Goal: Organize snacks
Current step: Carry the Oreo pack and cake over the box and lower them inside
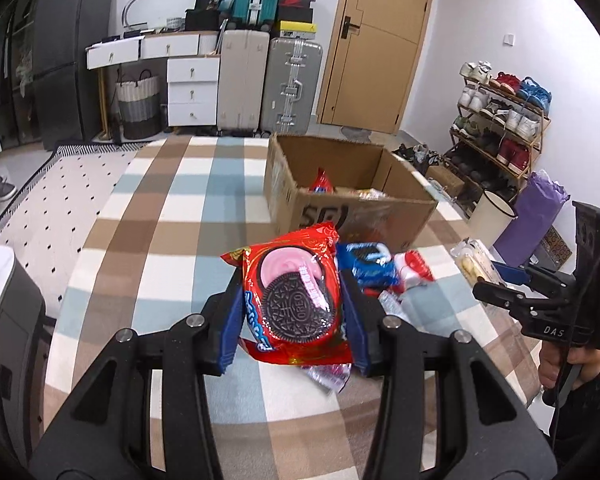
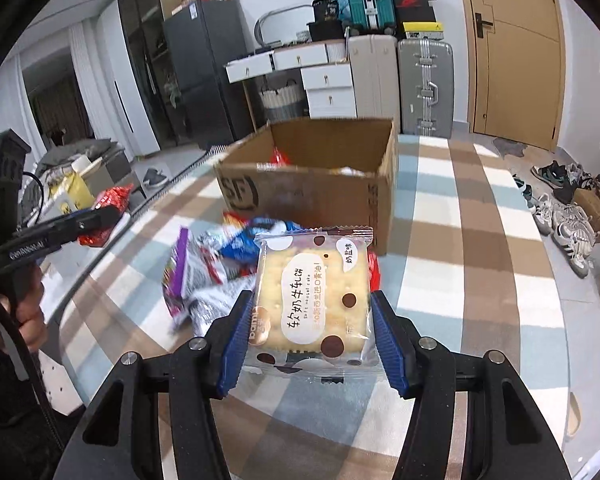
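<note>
Fingers: left gripper (image 1: 294, 312) clamps Oreo pack (image 1: 296, 292), right gripper (image 2: 308, 336) clamps cracker pack (image 2: 314, 300), both short of box (image 2: 312, 184). Light, crinkly, crushable; hold edges gently.

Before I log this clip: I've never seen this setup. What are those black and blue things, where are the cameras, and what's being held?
They are handheld tongs, one per hand, each carrying a forward-looking fisheye camera. The left view shows the left tongs shut on a red Oreo packet. The right view shows the right tongs shut on a nougat cracker packet. More snack packets lie piled on the checked tablecloth, before an open cardboard box with some snacks inside.
</note>
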A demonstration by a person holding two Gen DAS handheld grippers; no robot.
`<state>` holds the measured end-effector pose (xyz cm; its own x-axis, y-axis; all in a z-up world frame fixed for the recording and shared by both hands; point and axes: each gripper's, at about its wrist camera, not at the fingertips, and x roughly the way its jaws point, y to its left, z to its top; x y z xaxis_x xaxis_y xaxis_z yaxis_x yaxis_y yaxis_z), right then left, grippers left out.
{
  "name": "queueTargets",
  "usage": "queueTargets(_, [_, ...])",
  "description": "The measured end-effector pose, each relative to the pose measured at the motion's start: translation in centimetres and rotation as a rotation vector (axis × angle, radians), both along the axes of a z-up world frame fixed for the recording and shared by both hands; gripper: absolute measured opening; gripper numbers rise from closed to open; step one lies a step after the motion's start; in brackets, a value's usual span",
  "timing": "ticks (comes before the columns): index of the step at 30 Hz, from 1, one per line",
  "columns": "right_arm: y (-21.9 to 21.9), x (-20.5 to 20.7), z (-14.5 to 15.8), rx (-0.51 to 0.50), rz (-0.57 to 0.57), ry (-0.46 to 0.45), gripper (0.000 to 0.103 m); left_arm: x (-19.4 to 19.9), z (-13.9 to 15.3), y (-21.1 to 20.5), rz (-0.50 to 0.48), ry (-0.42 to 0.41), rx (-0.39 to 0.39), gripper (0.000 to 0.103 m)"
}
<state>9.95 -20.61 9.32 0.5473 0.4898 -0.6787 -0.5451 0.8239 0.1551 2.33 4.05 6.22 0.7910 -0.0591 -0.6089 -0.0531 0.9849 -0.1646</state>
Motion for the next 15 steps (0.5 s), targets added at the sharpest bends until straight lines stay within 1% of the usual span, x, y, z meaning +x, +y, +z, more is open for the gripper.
queueTargets(9, [0.4,1.1,3.8,0.044,0.004,-0.054,0.058,2.7,2.1,-0.6,-0.017,-0.029,-0.023,0.041])
queueTargets(15, [0.6,2.4,5.3,0.061,-0.007,-0.066,0.058,4.9,2.8,-1.1,-0.034,-0.04,-0.027,0.041])
